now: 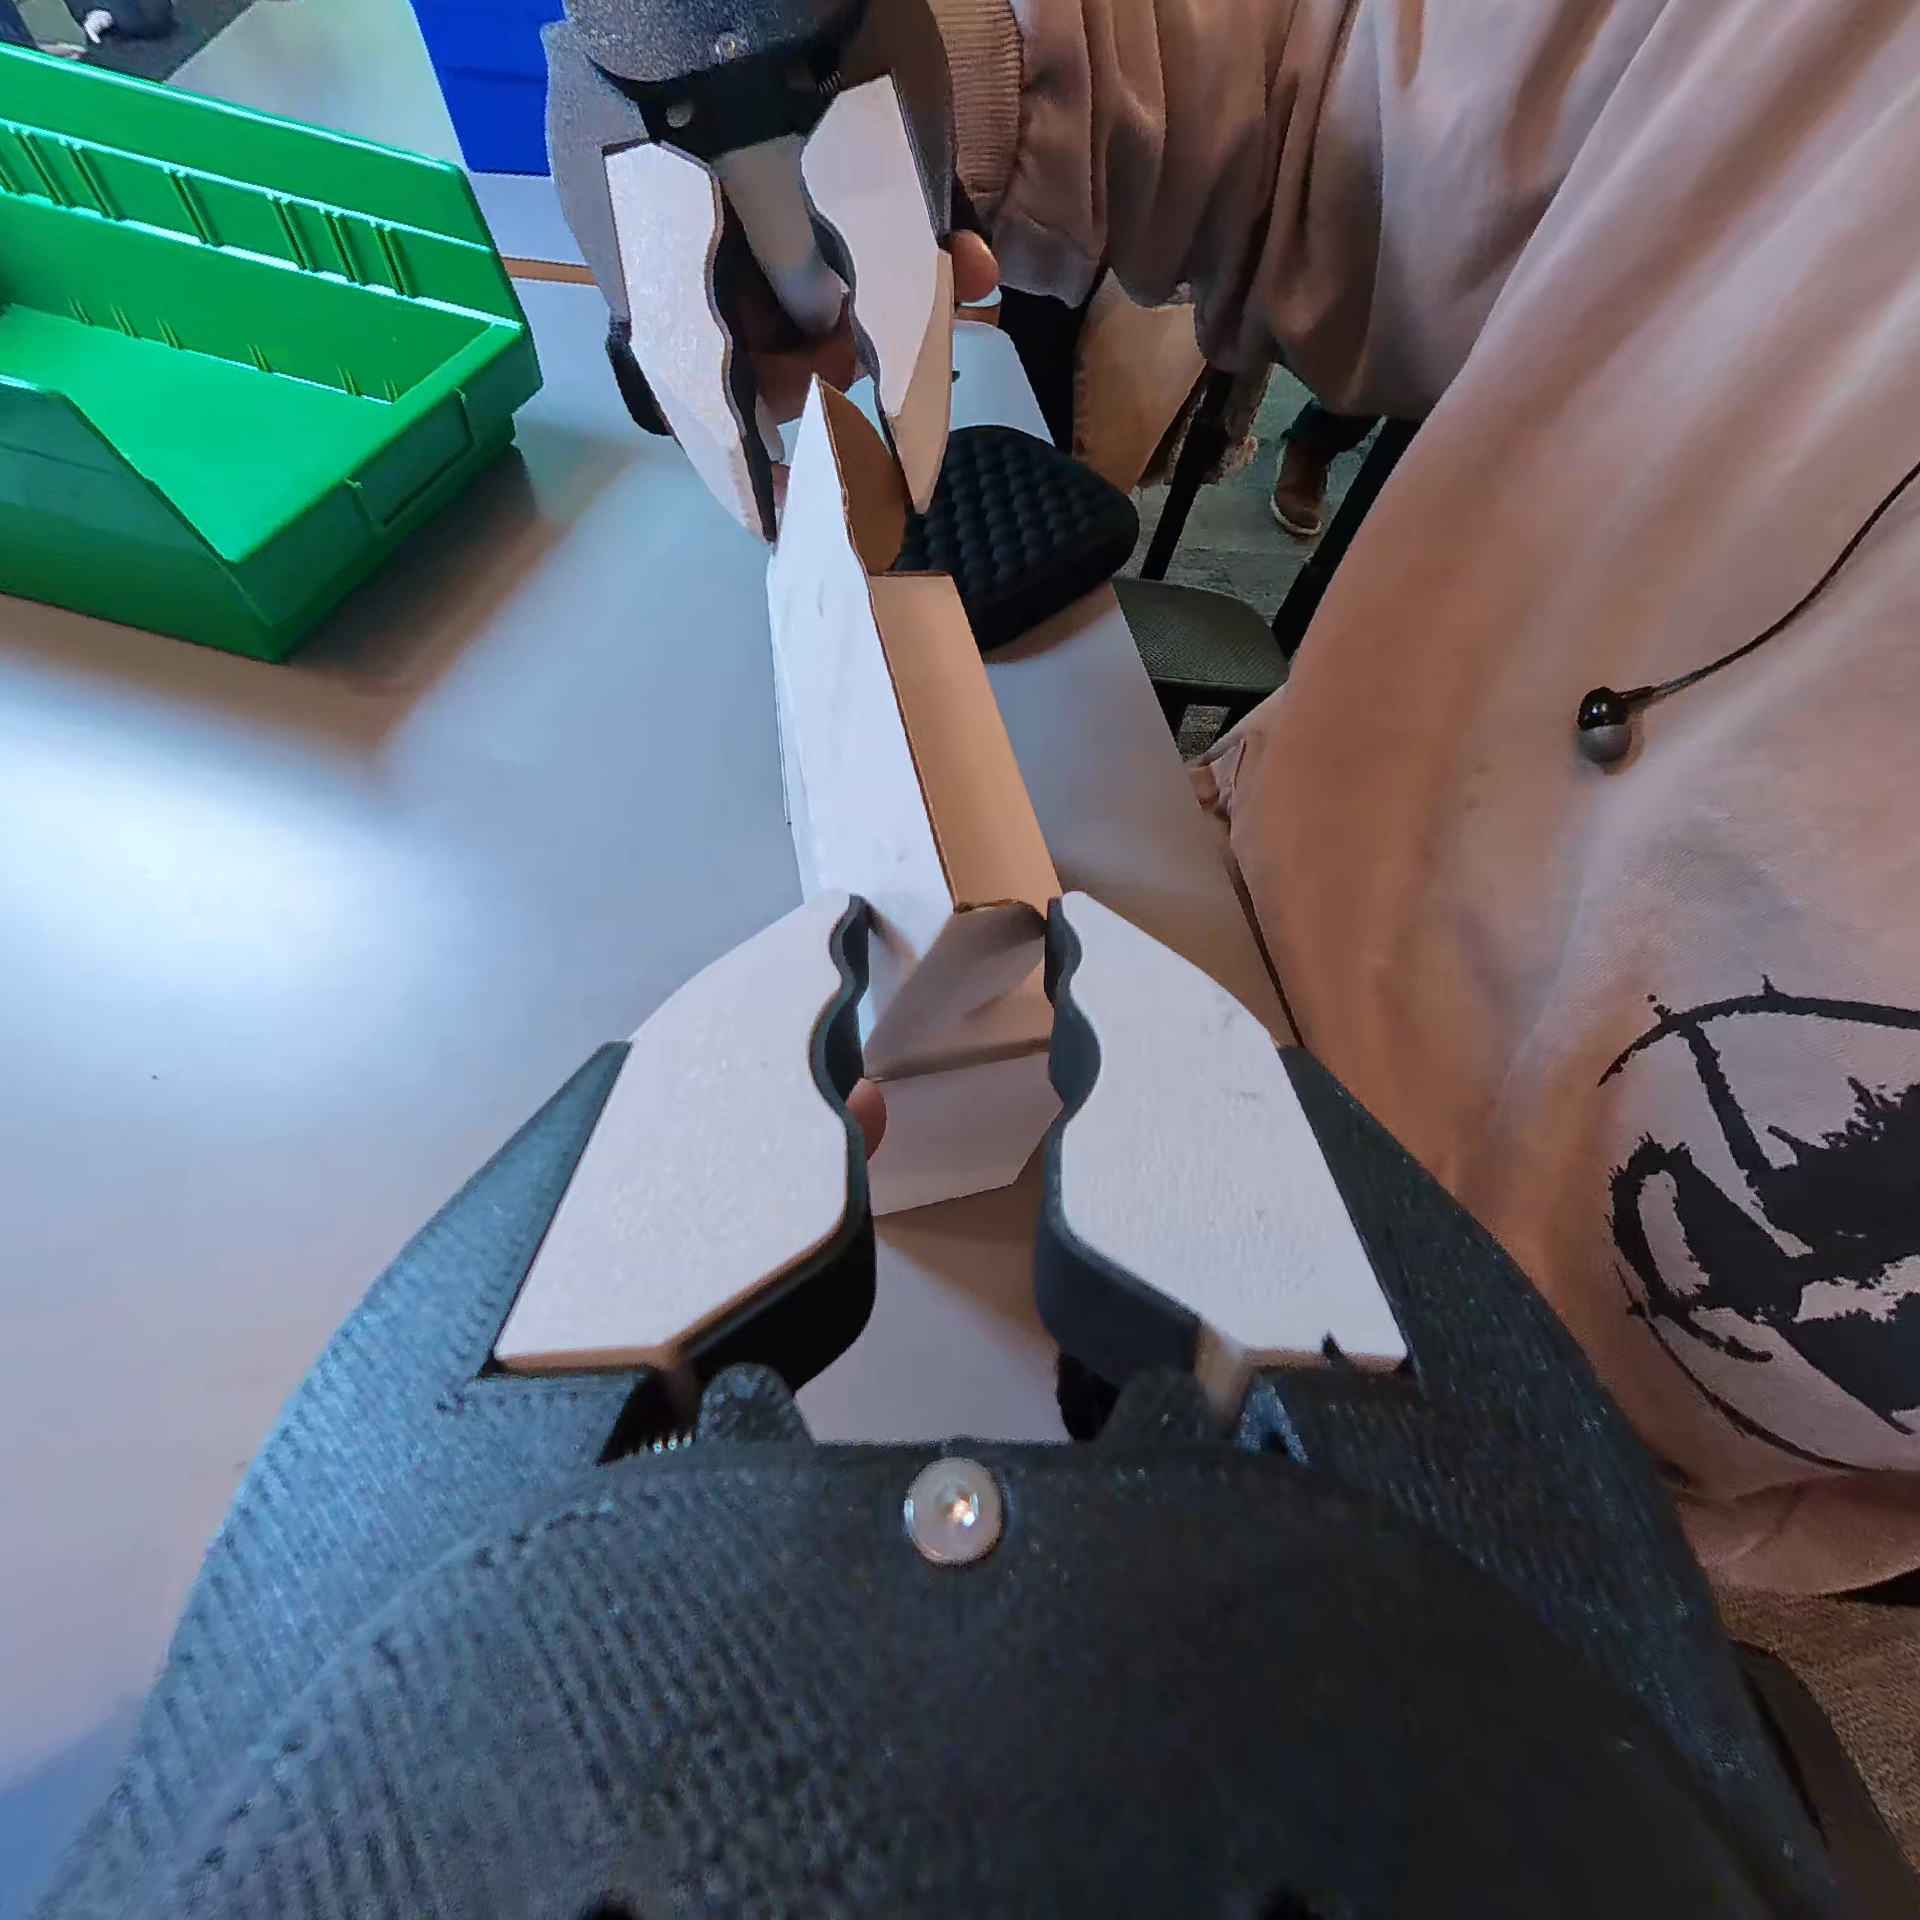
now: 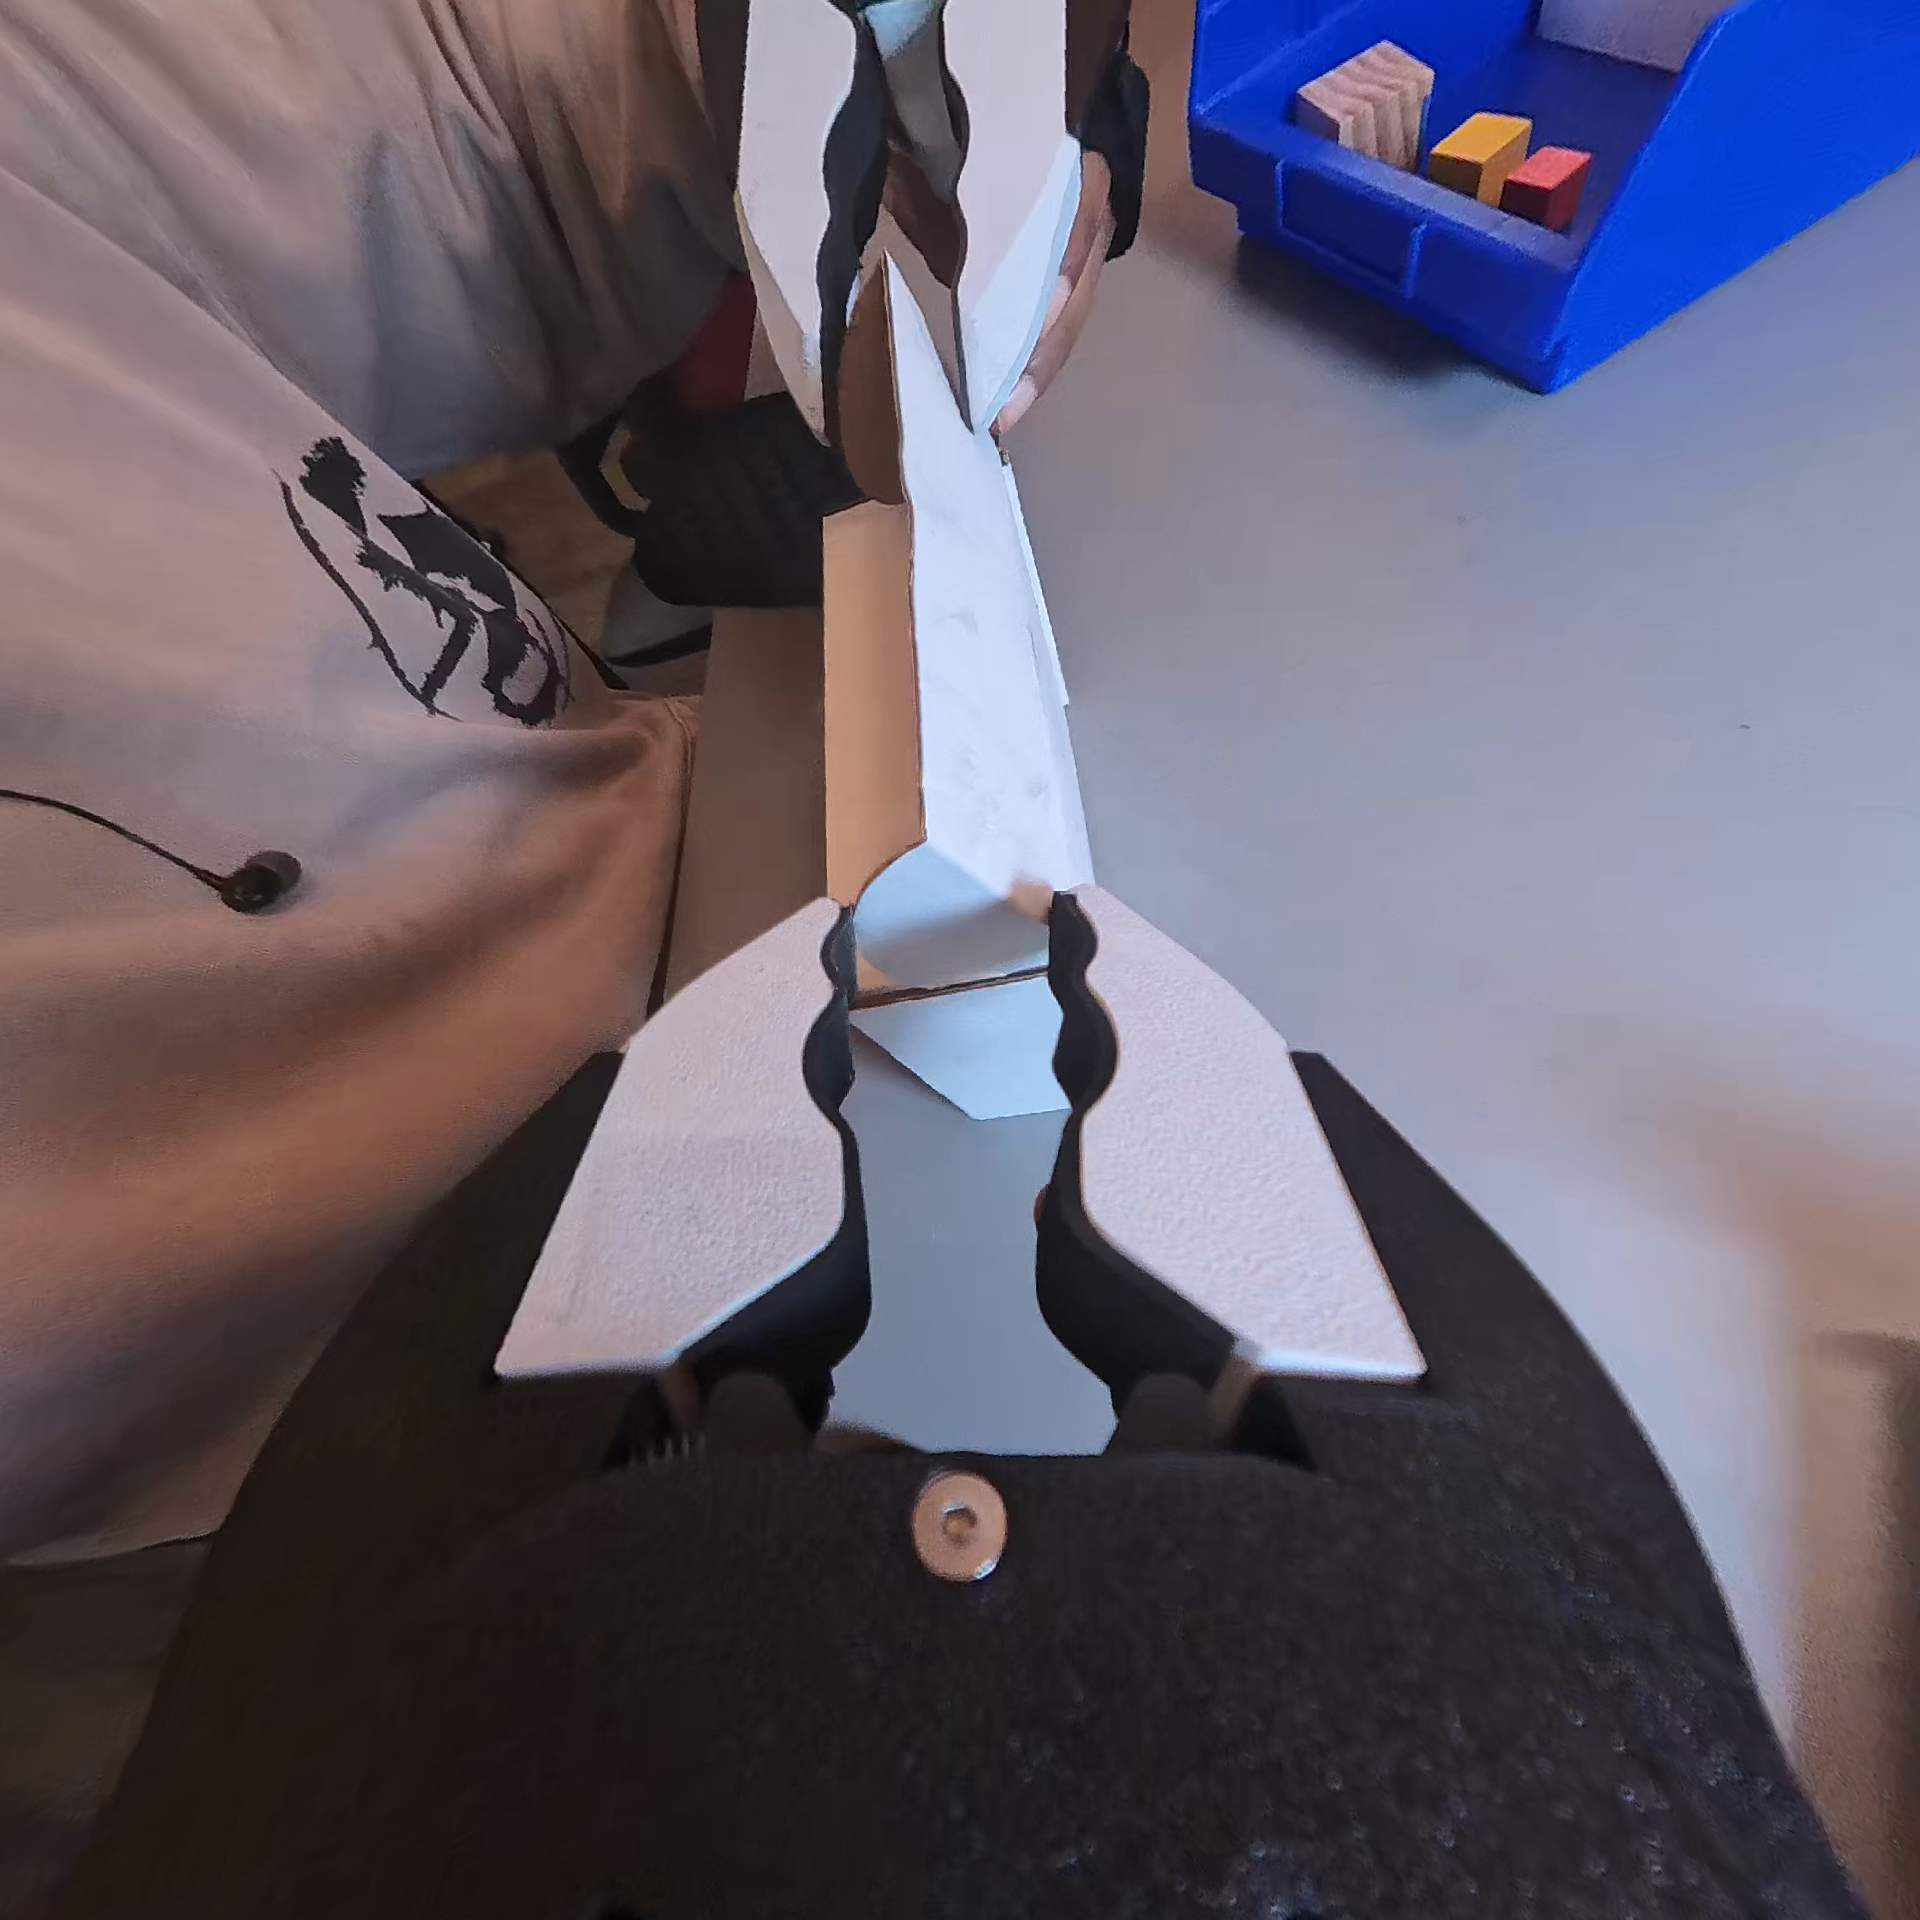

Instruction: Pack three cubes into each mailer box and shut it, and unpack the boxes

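Well, the left gripper [image 1: 956,925] and the right gripper [image 2: 951,920] faced each other, one at each end of the white mailer box [image 1: 883,748], which was held just above the grey counter [image 1: 312,935]. Each gripper's jaws stood partly apart around a folded end flap; whether they pinched it, I couldn't tell. Beyond the right gripper sat a blue bin [image 2: 1621,260] with cubes [image 2: 1481,156]; left of the left gripper, a green bin [image 1: 239,395].

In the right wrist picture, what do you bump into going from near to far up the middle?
Right tongs → box → left tongs. The blue bin with its blocks sits far off to the side.
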A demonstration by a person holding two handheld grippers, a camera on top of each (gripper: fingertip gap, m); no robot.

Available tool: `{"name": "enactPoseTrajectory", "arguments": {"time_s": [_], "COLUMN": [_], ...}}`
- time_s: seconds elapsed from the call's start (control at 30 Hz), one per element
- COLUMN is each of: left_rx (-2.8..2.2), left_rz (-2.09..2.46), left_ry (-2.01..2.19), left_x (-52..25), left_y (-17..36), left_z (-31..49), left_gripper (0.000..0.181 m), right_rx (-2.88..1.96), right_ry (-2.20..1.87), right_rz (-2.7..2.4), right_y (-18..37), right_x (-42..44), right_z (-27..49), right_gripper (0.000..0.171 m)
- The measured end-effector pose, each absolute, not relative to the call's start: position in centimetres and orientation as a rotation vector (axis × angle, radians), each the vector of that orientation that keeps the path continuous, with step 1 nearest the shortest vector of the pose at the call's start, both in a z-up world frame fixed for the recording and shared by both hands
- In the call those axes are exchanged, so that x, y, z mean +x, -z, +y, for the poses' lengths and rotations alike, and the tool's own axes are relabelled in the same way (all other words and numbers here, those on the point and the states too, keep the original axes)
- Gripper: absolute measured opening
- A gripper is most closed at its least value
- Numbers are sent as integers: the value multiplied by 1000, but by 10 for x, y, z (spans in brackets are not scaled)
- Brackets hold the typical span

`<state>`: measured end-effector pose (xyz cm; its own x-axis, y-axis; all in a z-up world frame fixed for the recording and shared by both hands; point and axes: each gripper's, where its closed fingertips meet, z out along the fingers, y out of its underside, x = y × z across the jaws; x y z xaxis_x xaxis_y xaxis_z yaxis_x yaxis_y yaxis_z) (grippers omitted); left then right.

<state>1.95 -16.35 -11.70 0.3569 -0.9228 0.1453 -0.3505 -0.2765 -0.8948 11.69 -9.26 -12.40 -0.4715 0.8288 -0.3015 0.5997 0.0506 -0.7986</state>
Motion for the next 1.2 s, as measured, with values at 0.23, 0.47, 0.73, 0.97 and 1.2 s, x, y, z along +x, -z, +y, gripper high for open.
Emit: {"name": "enactPoseTrajectory", "arguments": {"time_s": [0.23,0.47,0.73,0.97,1.2], "left_rx": [-1818,-1826,-1829,-1763,-1646], "left_rz": [1215,1283,1378,1446,1336], "left_ry": [925,974,906,483,170], "left_x": [16,15,15,18,18], "left_y": [117,117,119,128,128], "left_z": [-171,-176,-180,-182,-187], "left_gripper": [34,36,36,39,40], "right_rx": [-1458,-1443,-1427,-1266,-1018], "right_ry": [-1431,-1436,-1416,-1217,-893], "right_rz": [-2103,-2113,-2127,-2110,-2045], "right_y": [123,123,124,123,127], "right_x": [117,116,116,118,121], "right_z": [-97,-100,-102,-103,-105], "right_gripper": [35,35,35,33,34]}}
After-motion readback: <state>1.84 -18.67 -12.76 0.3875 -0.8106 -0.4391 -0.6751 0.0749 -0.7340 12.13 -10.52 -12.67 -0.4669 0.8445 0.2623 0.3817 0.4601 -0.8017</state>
